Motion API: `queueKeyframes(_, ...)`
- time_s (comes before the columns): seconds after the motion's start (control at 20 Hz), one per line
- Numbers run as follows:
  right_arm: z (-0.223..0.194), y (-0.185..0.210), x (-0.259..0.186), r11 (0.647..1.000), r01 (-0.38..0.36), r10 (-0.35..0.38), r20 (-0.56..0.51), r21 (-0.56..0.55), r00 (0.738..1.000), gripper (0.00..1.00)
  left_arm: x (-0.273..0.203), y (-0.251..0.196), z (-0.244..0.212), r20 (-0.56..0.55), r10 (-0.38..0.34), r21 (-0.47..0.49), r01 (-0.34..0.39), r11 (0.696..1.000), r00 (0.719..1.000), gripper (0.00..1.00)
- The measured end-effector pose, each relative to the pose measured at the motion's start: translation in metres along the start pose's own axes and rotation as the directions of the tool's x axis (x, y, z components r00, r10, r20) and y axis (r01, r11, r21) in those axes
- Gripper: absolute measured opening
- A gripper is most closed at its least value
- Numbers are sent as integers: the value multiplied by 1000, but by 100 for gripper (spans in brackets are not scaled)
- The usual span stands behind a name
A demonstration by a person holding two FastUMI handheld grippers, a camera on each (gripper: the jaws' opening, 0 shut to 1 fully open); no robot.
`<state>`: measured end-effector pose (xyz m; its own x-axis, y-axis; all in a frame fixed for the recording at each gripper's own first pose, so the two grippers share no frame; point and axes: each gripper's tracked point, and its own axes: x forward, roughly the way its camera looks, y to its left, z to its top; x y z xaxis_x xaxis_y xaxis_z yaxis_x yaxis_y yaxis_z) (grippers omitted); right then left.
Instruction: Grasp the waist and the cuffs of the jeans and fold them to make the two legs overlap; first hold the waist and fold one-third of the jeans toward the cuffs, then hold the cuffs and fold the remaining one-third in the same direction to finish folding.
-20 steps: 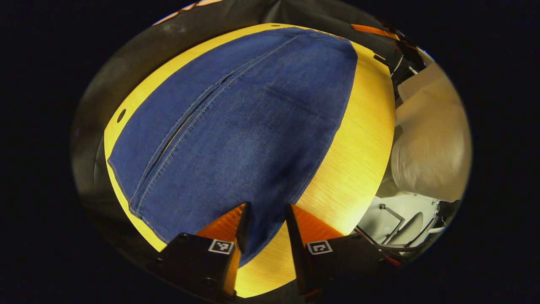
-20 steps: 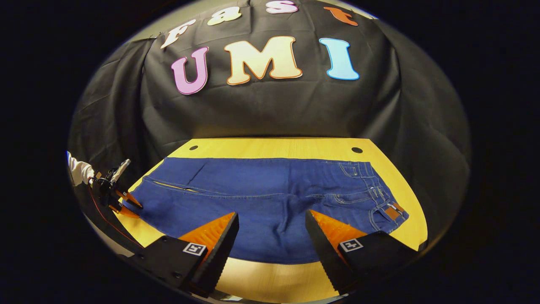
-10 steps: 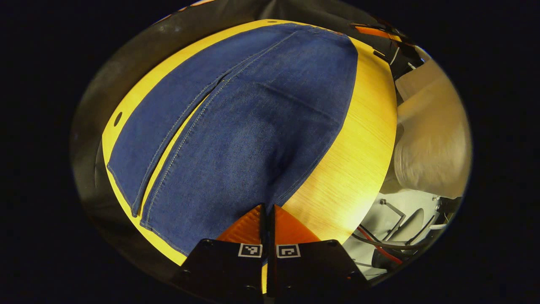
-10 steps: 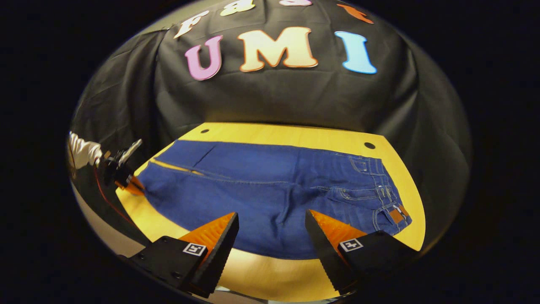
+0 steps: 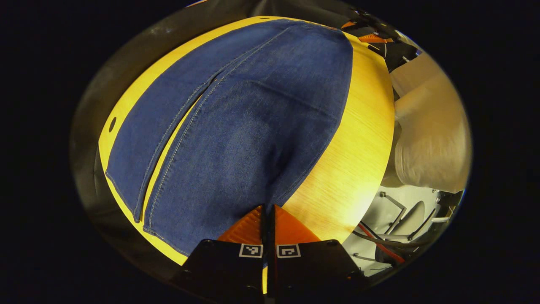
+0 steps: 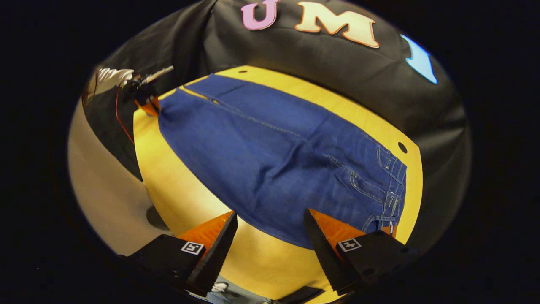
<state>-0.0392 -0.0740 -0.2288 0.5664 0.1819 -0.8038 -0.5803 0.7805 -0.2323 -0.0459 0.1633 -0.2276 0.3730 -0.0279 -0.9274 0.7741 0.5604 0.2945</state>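
You are pinching the near cuff (image 5: 236,211) of the jeans (image 5: 244,109) in the closed left tool (image 5: 267,219) while the right tool (image 6: 270,230) is gaping empty, so be seizing the waist (image 6: 388,185) squarely before lifting both together.

The light is bright and comes from above. The yellow table (image 5: 358,139) shines with a pale glare near its edge. The jeans (image 6: 270,156) look sharp and clear. Both pictures bend a lot at the sides, so straight edges look round. Shadows are soft.
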Motion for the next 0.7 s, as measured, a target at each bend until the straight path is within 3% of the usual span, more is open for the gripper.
queueKeyframes(0.4, -48, -27, 26, 993, -89, 72, -191, -78, 979, 99, -1, 0, -2, -75, -8, 38, 11, 999, 997, 0)
queueKeyframes(0.7, -57, -29, 34, 987, -135, 110, -243, -89, 964, 99, 1, 2, -2, -100, -4, 67, 11, 998, 995, 0)
